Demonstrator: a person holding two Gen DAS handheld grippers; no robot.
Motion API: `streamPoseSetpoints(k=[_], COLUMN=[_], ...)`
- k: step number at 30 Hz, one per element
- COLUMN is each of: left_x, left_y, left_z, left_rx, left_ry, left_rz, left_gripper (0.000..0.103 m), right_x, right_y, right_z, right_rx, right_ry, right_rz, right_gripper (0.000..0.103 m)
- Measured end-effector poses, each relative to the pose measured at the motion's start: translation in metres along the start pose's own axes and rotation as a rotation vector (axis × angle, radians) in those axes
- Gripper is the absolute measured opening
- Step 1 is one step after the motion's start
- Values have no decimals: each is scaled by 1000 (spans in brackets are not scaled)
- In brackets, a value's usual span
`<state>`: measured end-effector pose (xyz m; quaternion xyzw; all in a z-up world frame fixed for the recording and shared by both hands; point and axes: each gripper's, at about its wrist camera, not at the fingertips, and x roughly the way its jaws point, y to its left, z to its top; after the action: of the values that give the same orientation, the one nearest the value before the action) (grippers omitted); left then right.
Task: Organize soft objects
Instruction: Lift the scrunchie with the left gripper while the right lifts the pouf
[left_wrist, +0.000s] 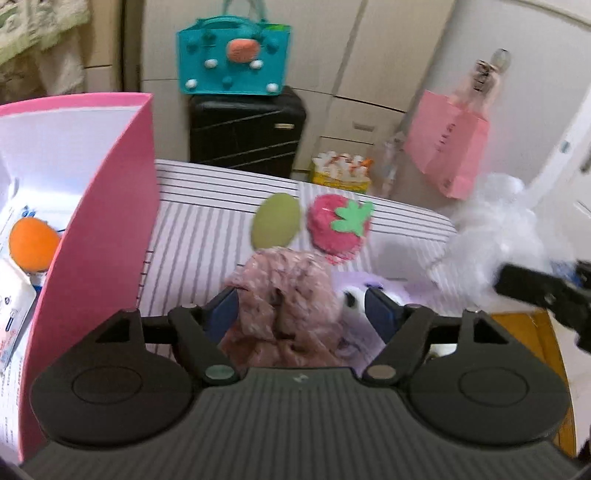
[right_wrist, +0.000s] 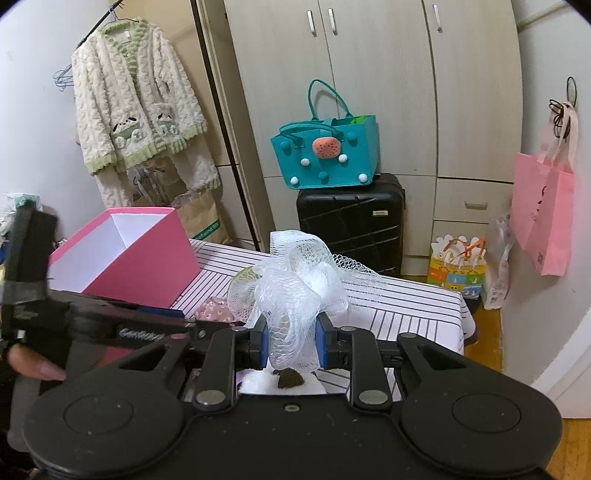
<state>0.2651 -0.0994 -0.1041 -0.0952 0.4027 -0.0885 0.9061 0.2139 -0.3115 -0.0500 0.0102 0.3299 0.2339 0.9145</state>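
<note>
My left gripper (left_wrist: 301, 308) is open around a crumpled pink floral cloth (left_wrist: 284, 299) on the striped table; the blue pads stand apart on either side of it. A green oval sponge (left_wrist: 276, 220), a red strawberry plush (left_wrist: 338, 229) and a lilac plush (left_wrist: 364, 291) lie just beyond. The open pink box (left_wrist: 99, 236) stands at left with an orange ball (left_wrist: 31, 242) inside. My right gripper (right_wrist: 291, 341) is shut on a white mesh bath pouf (right_wrist: 295, 280), held above the table. The pouf also shows blurred at right in the left wrist view (left_wrist: 495, 236).
A black suitcase (right_wrist: 351, 218) with a teal felt bag (right_wrist: 327, 151) on top stands behind the striped table (right_wrist: 406, 314). A pink shopping bag (right_wrist: 545, 218) hangs at right. A small gift bag (right_wrist: 456, 267) sits on the floor. The pink box (right_wrist: 125, 254) is at the table's left.
</note>
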Motion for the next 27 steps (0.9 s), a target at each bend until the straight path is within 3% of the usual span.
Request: streamPoseSetpoints(k=[6, 10, 15, 16, 17, 20, 24, 27], left_x=[16, 28, 31, 31, 30, 29, 25, 17], left_y=[4, 13, 14, 14, 14, 8, 6, 4], left_z=[-3, -7, -10, -11, -12, -14, -14, -15], left_rx=[-18, -53, -48, -47, -43, 12, 37, 54], left_ry=[-9, 40, 45, 41, 36, 24, 22, -19], left_rz=[113, 106, 136, 136, 135, 153, 120, 156], left_gripper=[76, 76, 75, 69, 53, 23, 18, 18], right_x=[7, 10, 11, 11, 11, 8, 3, -1], right_y=[-7, -10, -8, -8, -8, -7, -3, 0], right_z=[-3, -6, -10, -11, -11, -13, -14, -13], right_rx=[-2, -1, -8, -8, -6, 0, -3, -7], right_ry=[8, 11, 23, 24, 25, 22, 17, 20], right_rz=[27, 43, 55, 55, 56, 55, 51, 53], right_gripper=[29, 29, 29, 29, 29, 30, 30, 30])
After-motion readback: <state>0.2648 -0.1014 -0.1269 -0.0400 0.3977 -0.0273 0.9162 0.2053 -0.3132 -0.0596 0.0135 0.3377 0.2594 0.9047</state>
